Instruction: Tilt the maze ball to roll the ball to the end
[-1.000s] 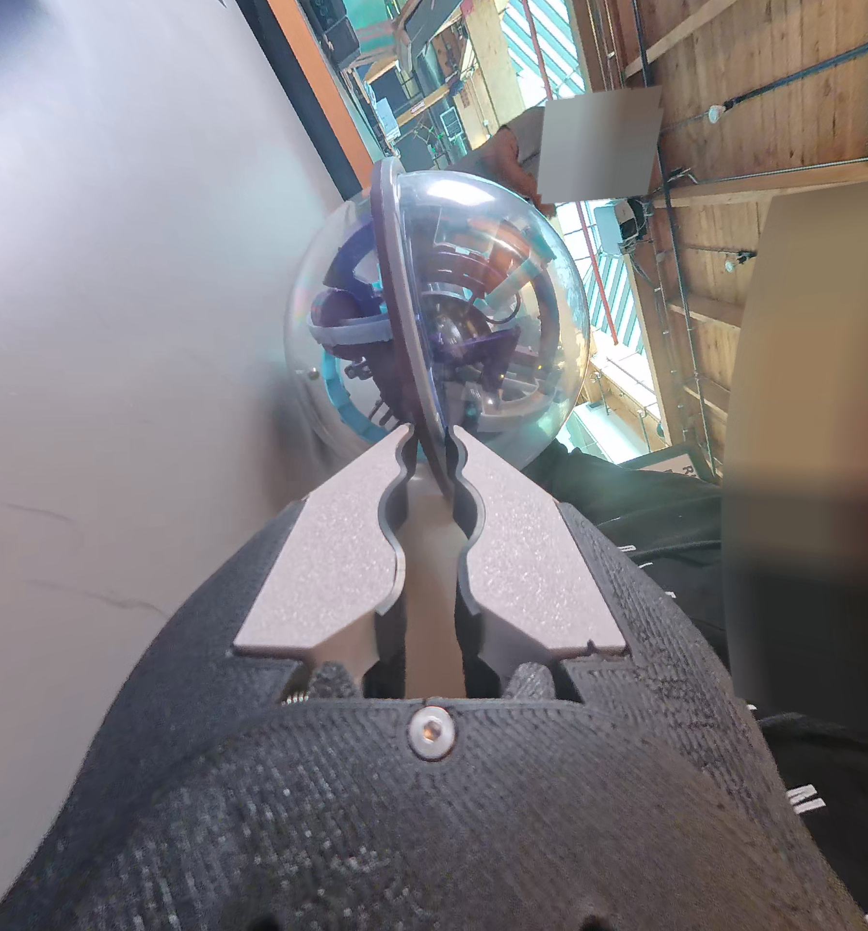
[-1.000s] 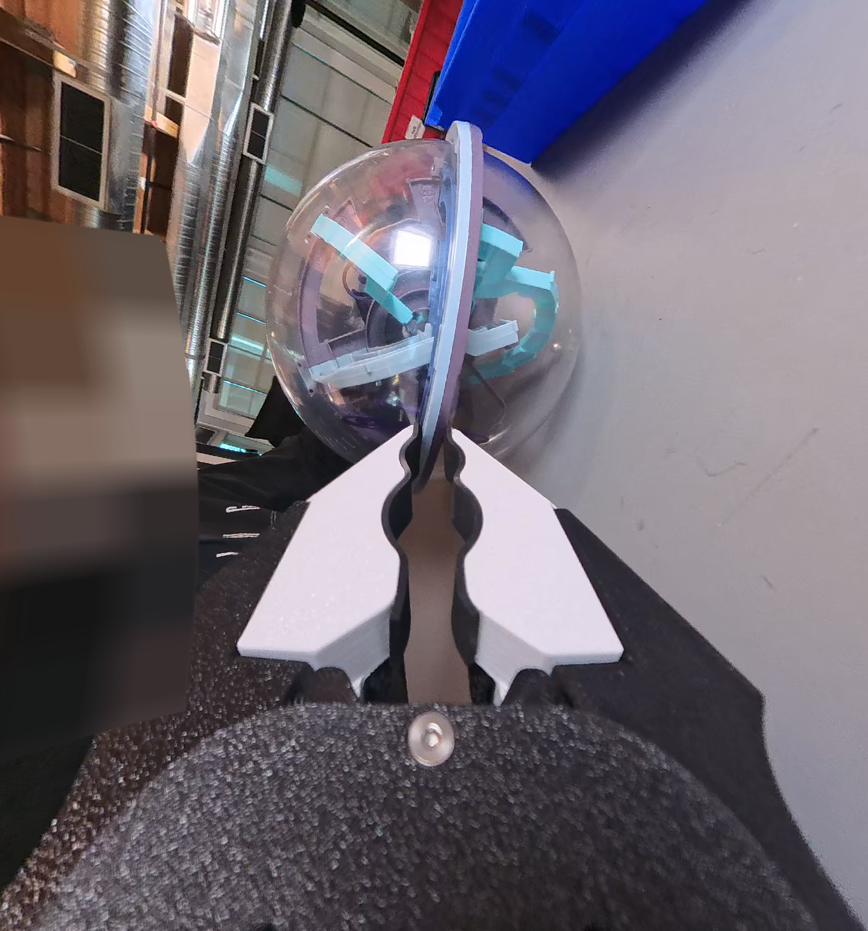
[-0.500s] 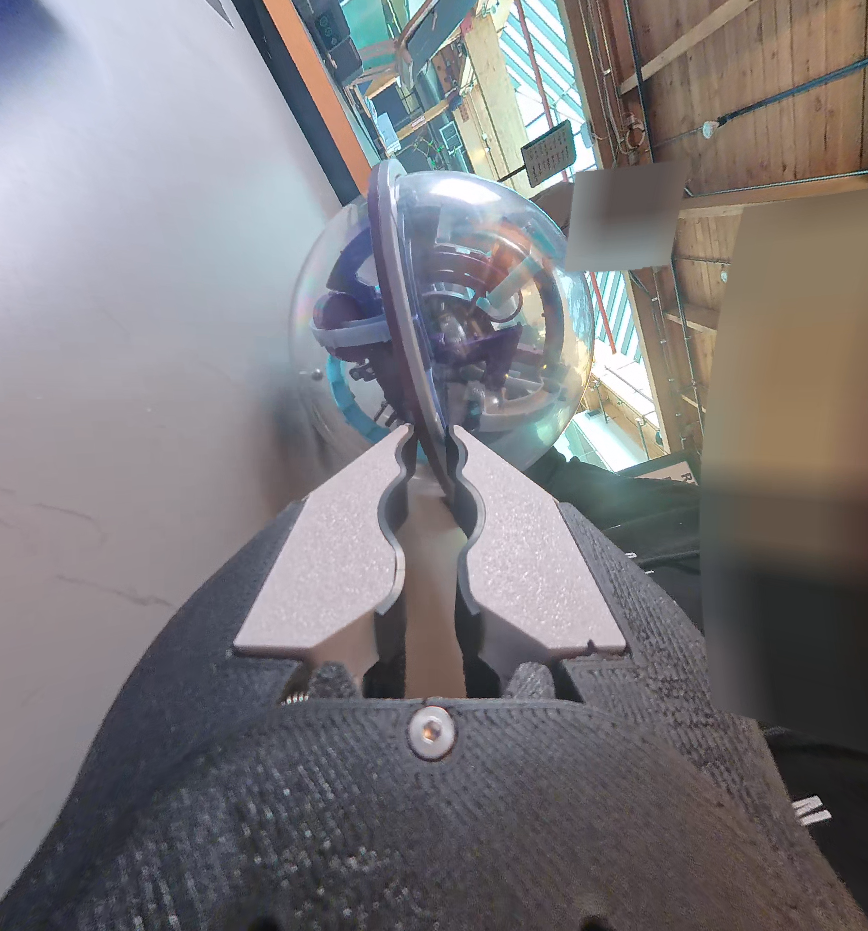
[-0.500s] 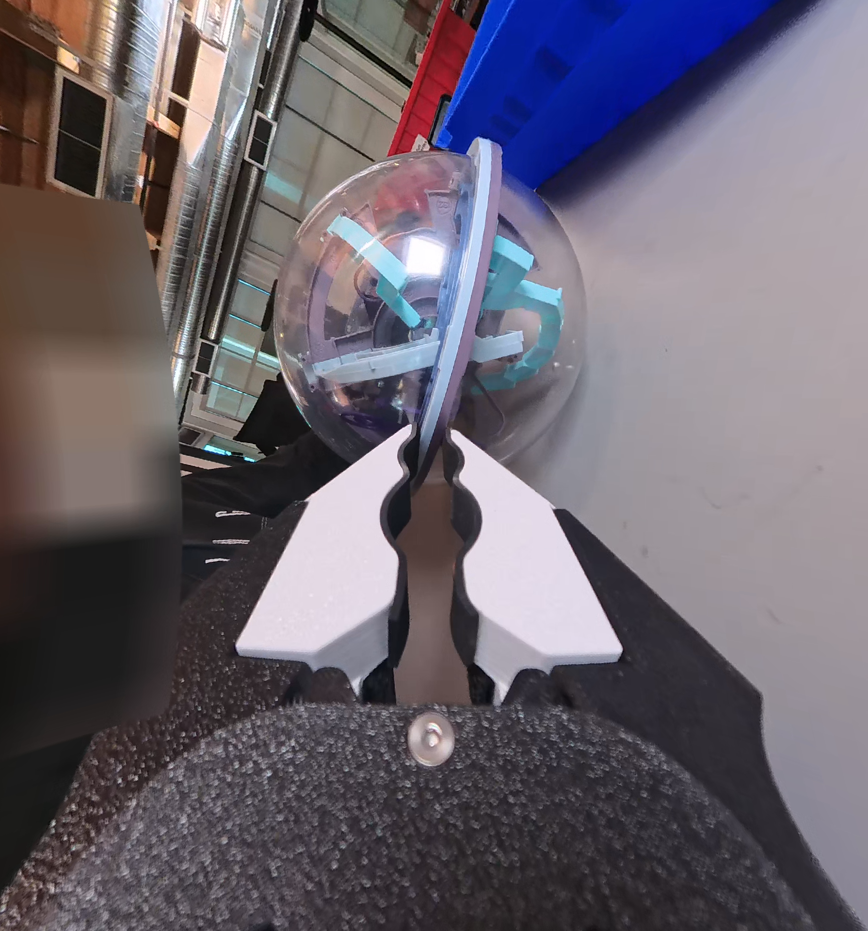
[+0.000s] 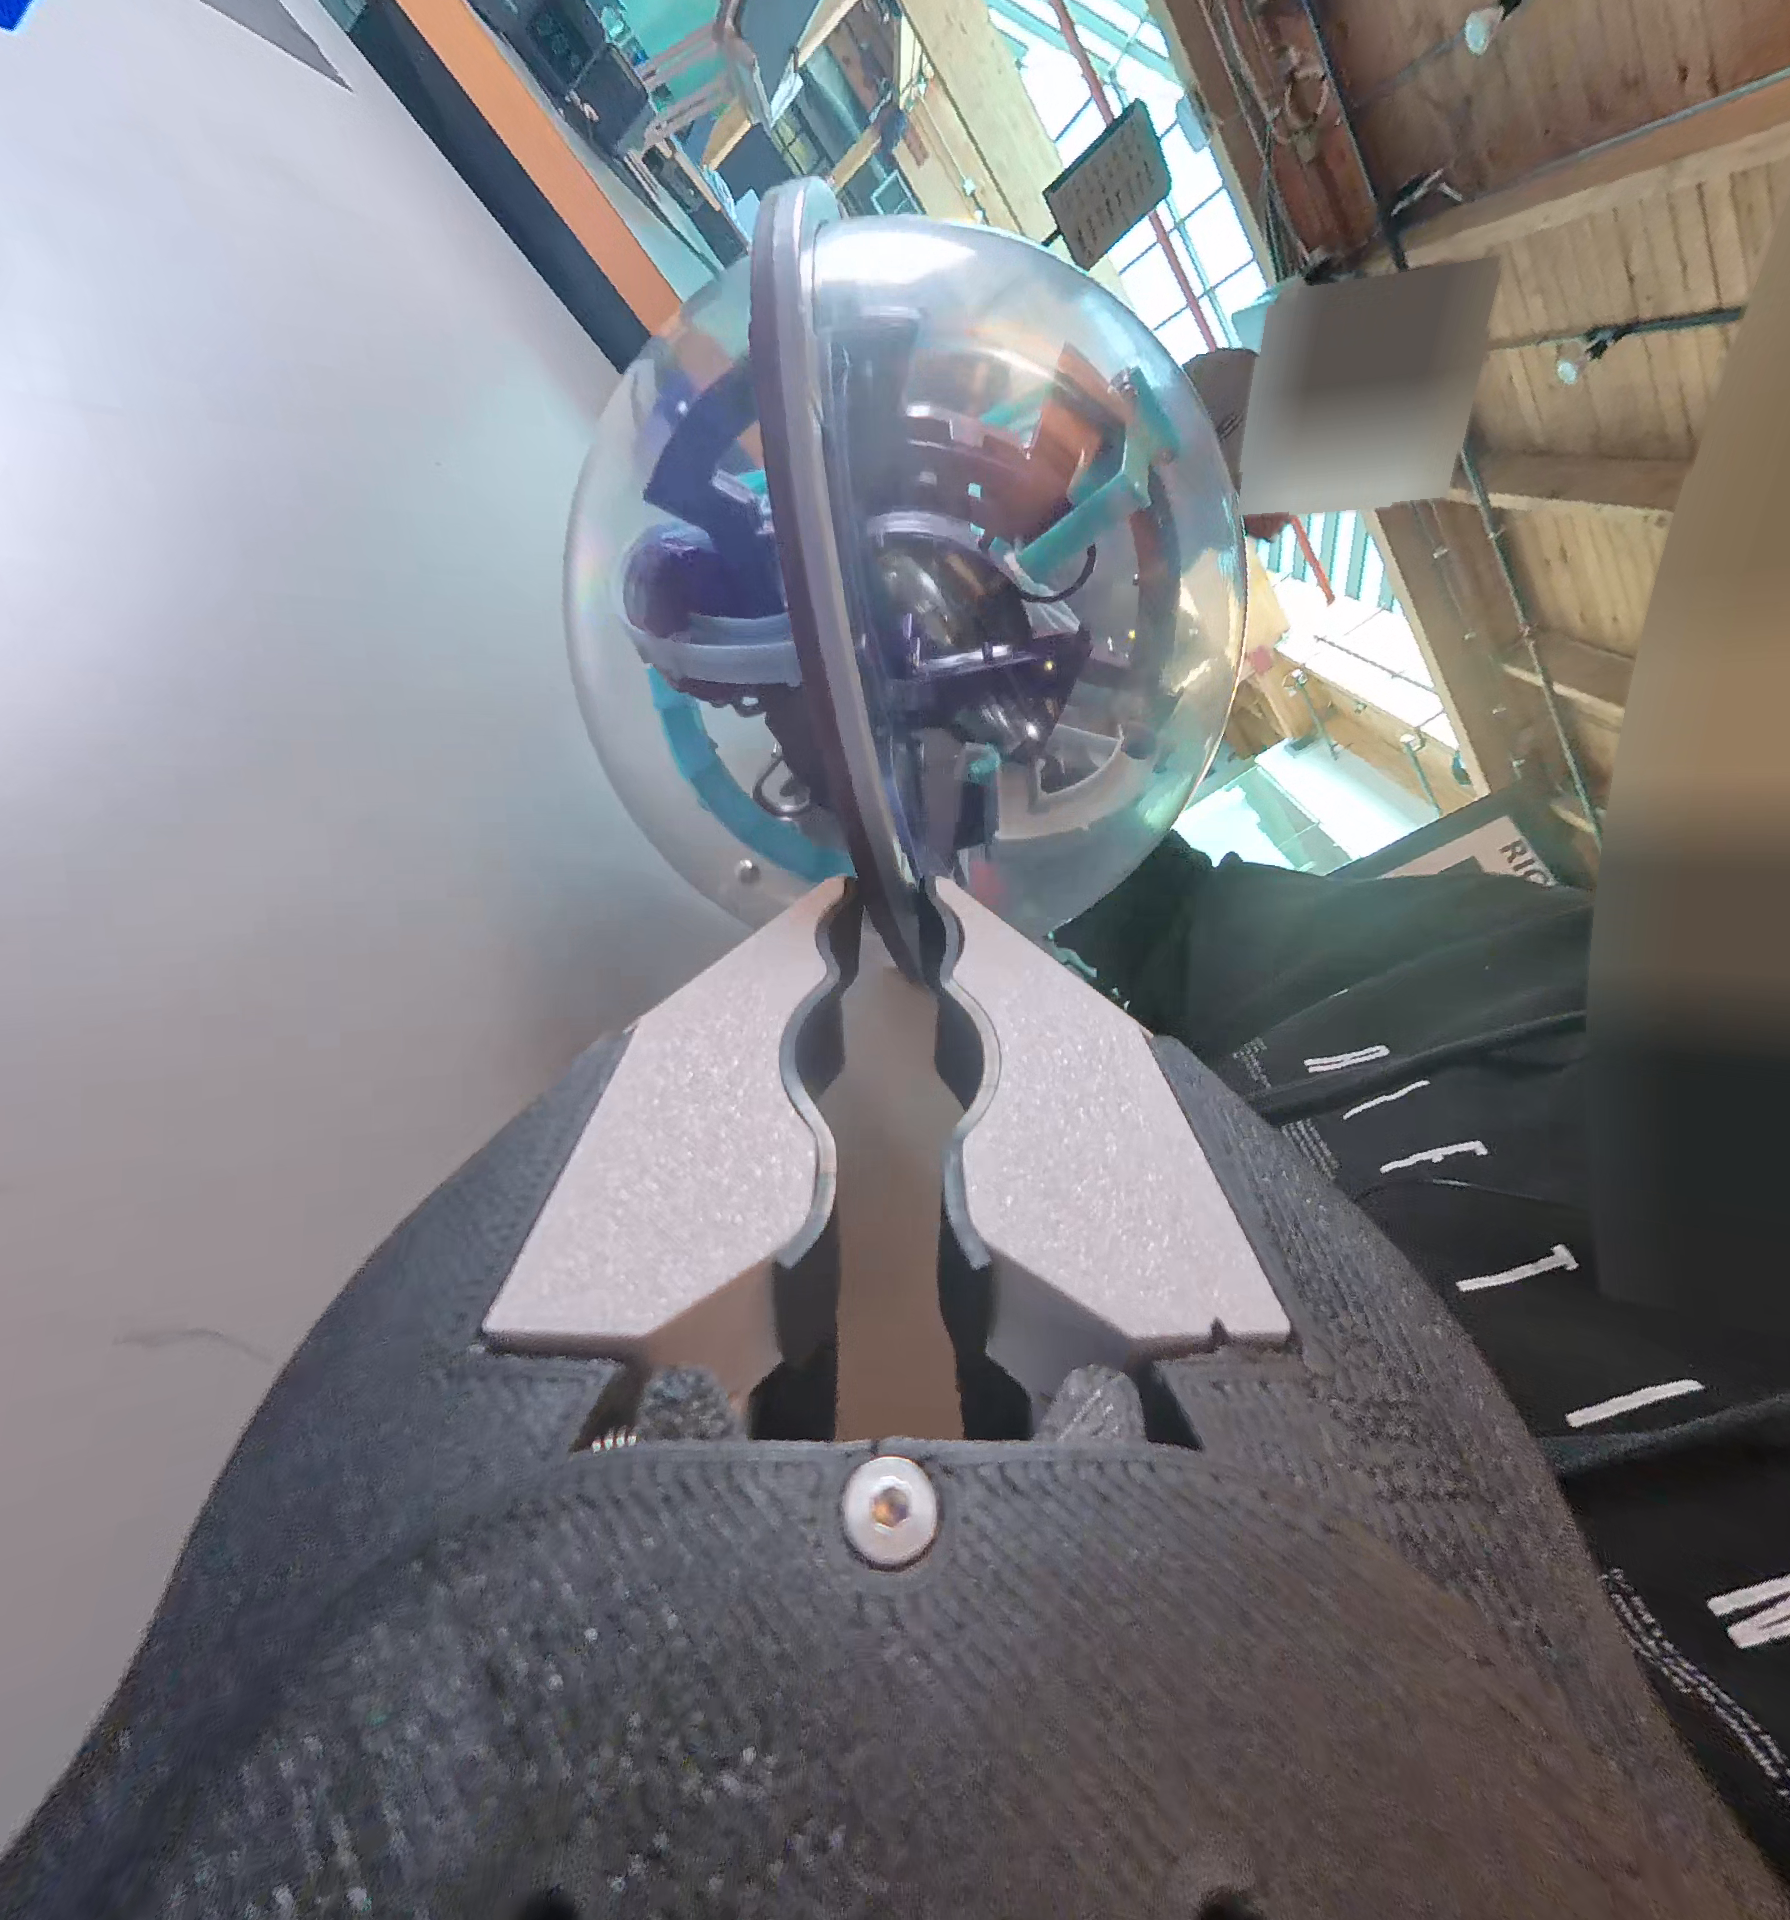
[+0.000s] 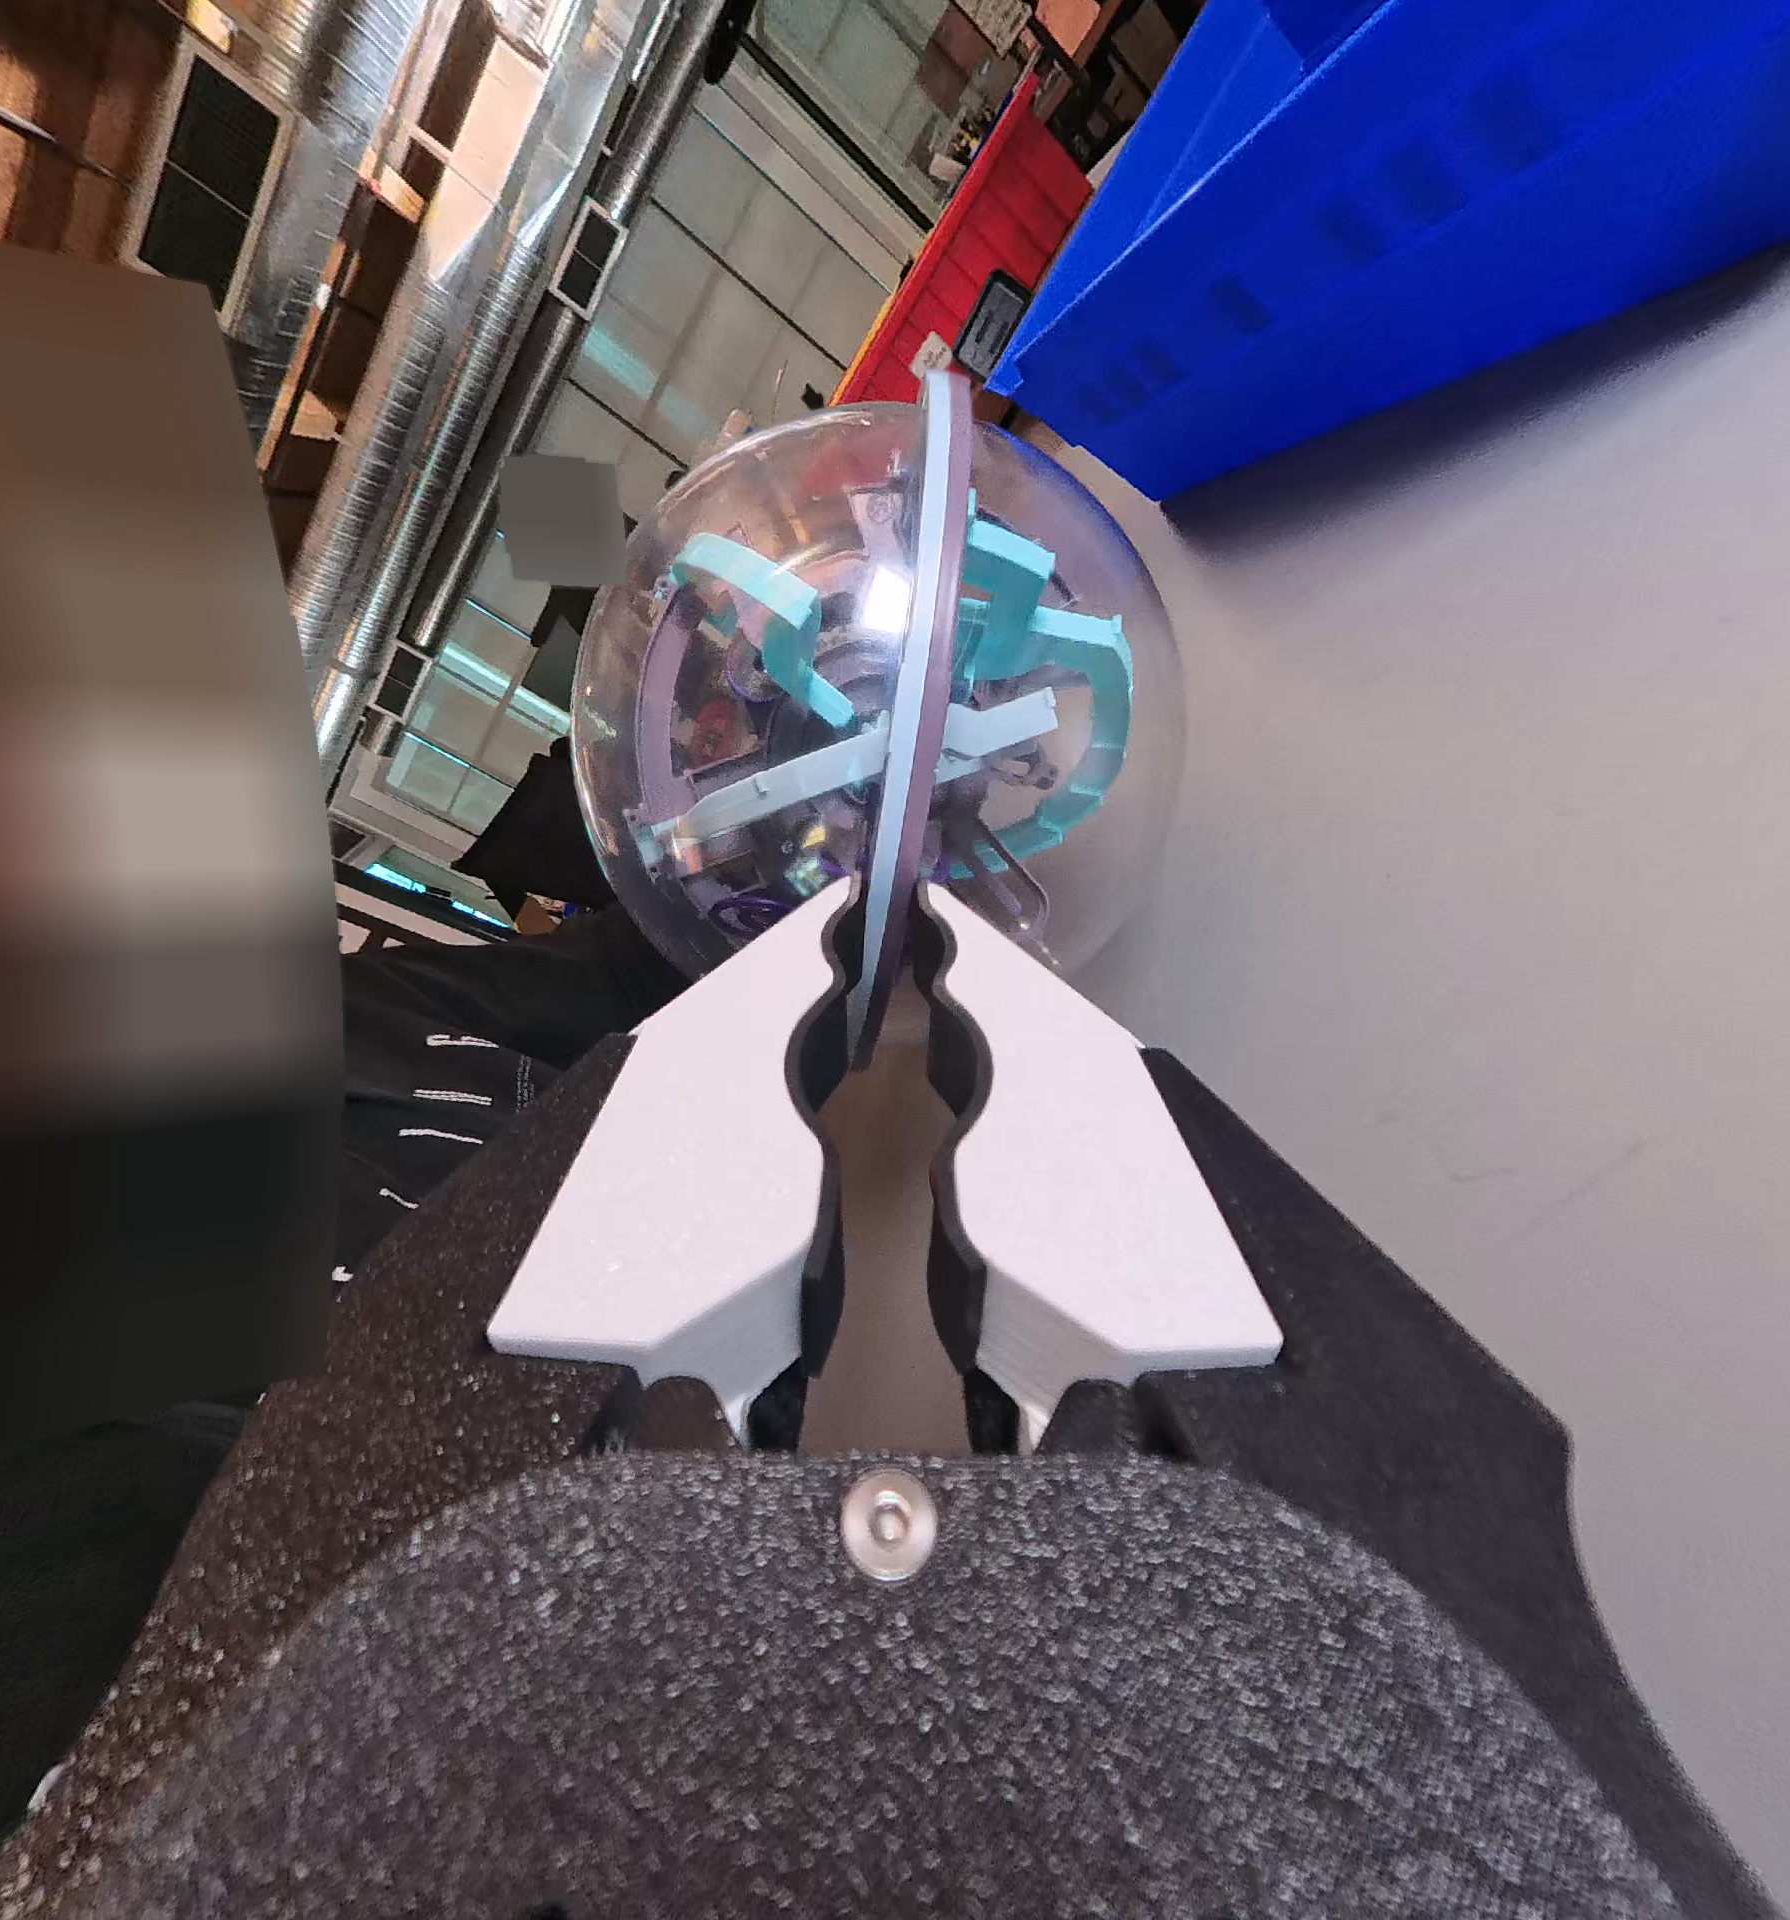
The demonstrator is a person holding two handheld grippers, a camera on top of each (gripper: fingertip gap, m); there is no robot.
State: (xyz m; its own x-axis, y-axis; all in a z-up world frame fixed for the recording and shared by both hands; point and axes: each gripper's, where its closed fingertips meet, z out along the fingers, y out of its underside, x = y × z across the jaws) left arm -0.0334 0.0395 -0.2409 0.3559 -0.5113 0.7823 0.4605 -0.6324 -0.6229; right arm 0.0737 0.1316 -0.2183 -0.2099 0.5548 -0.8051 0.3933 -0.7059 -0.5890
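While both grippers clamp opposite sides of its flat rim, the maze ball [image 5: 901, 561] hangs in the air above a pale grey table [image 5: 195, 727], clear of the surface. From the left wrist view, the left gripper [image 5: 889, 914] has its grey fingers [image 5: 725, 1122] narrowed onto the dark ring that girdles the clear sphere, the ring's edge wedged between the wavy dark pads near their tips. From the right wrist view, the right gripper [image 6: 886, 935] does the same with its white fingers [image 6: 704, 1143], the thin ring [image 6: 922, 665] running deep between the pads and leaning a little to the right at its top. Inside the transparent shell sit teal, pale grey and purple track pieces. A small metal ball [image 5: 751, 871] rests against the inside of the shell low on the left in the left wrist view. Blue bins [image 6: 1442, 229] and a red one [image 6: 974, 260] stand at the table's far edge
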